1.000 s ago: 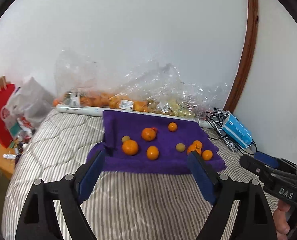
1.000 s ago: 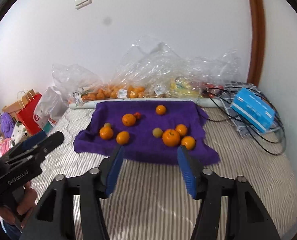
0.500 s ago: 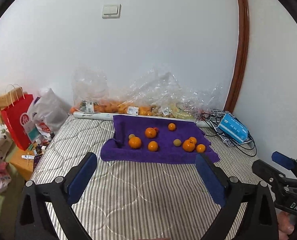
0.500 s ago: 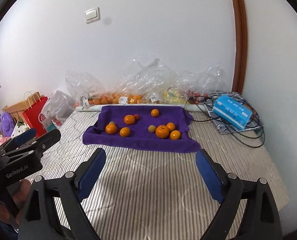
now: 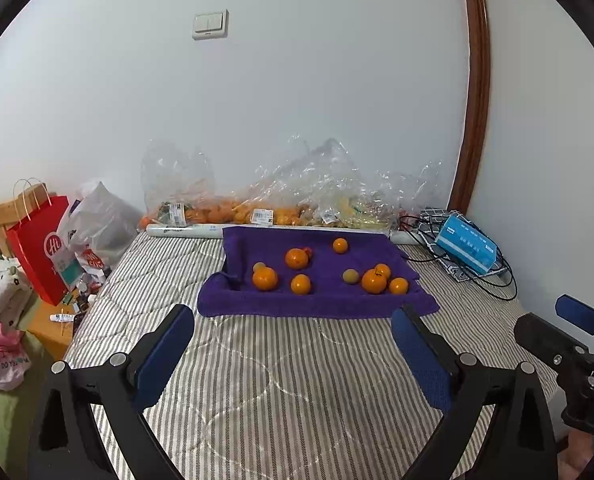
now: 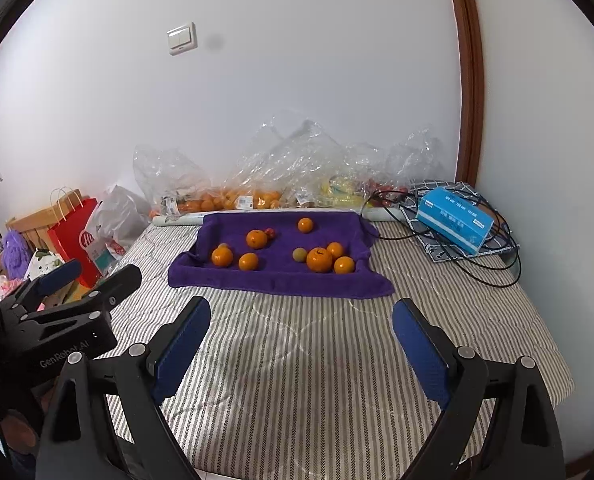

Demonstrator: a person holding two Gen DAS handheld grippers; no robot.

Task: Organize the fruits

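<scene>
Claws (image 5: 293,344) farther back from oranges (image 5: 297,258)

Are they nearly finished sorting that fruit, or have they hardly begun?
Hard to say. Already on the purple towel: loose oranges, two small greenish fruits and a small red one, in rough clusters. In hand: nothing; the left hand-held gripper and the right hand-held gripper are both open and empty above the striped bedcover. Possibly left: more fruit sits in plastic bags by the wall.

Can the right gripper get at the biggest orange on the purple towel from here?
Probably yes: right gripper is open and empty, with only bare striped bedding before the biggest orange, though two smaller oranges crowd it.
</scene>
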